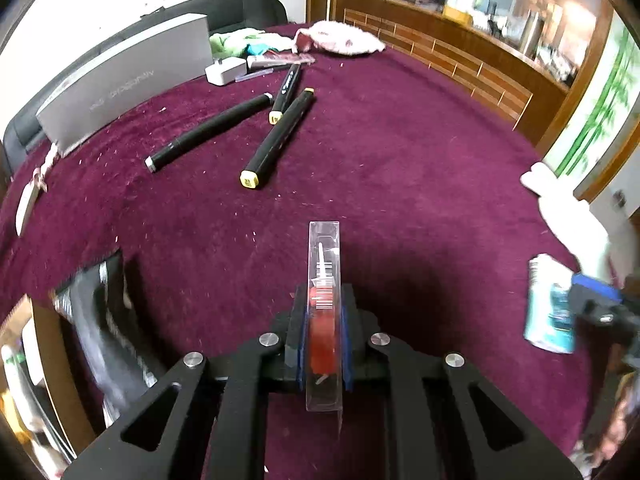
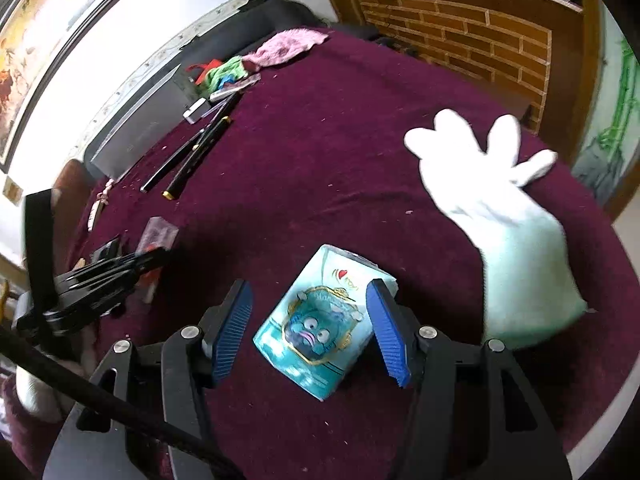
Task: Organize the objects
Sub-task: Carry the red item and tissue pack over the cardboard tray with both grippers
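My left gripper [image 1: 324, 320] is shut on a clear plastic box [image 1: 325, 280] with red contents and a barcode, held above the maroon tablecloth [image 1: 400, 160]. The box also shows in the right wrist view [image 2: 158, 236]. My right gripper [image 2: 310, 324] is open, its blue pads [image 2: 236, 320] on either side of a teal tissue pack [image 2: 320, 320] with a cartoon face that lies on the cloth. The pack also shows in the left wrist view [image 1: 550, 304]. Three black markers [image 1: 276, 140] lie at the far left of the table.
A grey flat box [image 1: 128, 76], a white charger [image 1: 225, 70], a pink towel [image 2: 286, 46] and green cloth [image 2: 226, 70] lie at the table's far side. A white glove [image 2: 504, 216] lies to the right of the tissue pack. A black pouch [image 1: 104, 304] lies at the near left.
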### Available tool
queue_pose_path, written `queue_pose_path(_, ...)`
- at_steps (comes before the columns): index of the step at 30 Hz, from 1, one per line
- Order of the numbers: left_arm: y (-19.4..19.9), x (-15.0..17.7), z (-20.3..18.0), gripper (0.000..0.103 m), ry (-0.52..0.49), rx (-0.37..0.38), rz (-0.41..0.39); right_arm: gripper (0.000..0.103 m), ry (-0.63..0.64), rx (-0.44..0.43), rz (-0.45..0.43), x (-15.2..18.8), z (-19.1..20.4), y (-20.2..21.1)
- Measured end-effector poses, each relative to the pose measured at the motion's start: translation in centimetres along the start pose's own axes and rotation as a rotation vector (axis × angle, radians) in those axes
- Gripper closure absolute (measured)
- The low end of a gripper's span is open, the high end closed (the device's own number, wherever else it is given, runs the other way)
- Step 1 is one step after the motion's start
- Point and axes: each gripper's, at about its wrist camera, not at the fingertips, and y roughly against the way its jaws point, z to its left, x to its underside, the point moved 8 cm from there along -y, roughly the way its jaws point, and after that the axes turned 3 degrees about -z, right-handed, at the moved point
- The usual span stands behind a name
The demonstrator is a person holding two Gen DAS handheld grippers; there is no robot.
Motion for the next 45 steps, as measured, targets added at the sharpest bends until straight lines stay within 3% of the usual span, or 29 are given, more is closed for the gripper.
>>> queue_pose_path(3,2.2,0.6,0.0,0.093,0.034,0.021,-0.048,0.042,0.013,0.042,0.005,0.5,-0.2,0.1)
queue_pose_path(10,6.5,2.1,0.2,0.093,0.07,0.052,-0.136,0.042,-0.08,0.046,0.027,1.3,-0.8,-0.5)
queue_pose_path(15,7.9,3.2,0.7,0.093,0.082,0.032,-0.171,0.041,-0.107,0.053,0.035,0.6,-0.4,-1.6)
queue_pose_path(23,8.9,4.7,2.1,0.093,0.105,-0.021,-0.189,0.041,0.09,0.223,0.043,0.9,1.8,-3.5)
queue_pose_path(26,9.0,4.9,2.5,0.093,0.105,-0.044,-0.194,0.052,0.16,0.275,0.037,1.3,2.0,-3.4)
queue_pose_path(35,10.2,5.4,3.1,0.093,0.087,-0.107,-0.224,0.056,0.172,0.21,0.052,1.7,2.9,-2.7)
queue_pose_path(45,12.1,6.3,4.5,0.093,0.108,-0.144,-0.258,0.056,0.22,0.132,0.016,1.7,6.8,-0.8)
